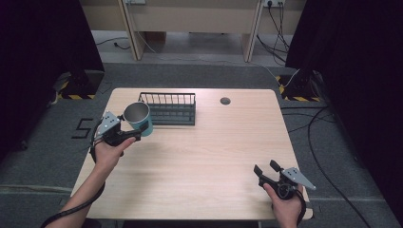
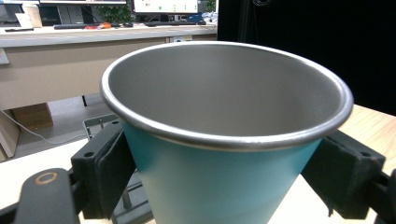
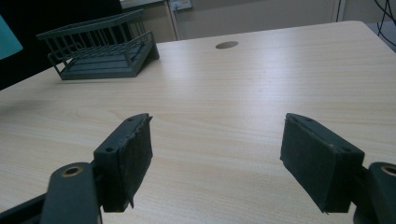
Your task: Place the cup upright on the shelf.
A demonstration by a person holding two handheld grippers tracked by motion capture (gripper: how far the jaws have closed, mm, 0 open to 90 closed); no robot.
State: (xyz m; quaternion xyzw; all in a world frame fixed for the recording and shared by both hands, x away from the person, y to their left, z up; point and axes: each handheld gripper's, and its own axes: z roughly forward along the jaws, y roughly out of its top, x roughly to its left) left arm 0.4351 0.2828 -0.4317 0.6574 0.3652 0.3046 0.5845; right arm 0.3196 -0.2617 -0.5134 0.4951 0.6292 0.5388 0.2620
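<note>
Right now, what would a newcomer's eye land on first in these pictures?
First, the teal cup with its steel rim, clamped in the left hand-held gripper above the table's left side. Behind it sits a dark wire rack at the far edge. The right hand-held gripper is open near the front right corner.

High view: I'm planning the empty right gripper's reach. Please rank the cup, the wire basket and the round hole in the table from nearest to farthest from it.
From the right gripper:
1. Round hole, up the table, slightly left.
2. Wire basket, at the far edge, further left.
3. Cup, held in the left gripper, far left.
The hole is only narrowly nearer than the basket's closest corner.
</note>
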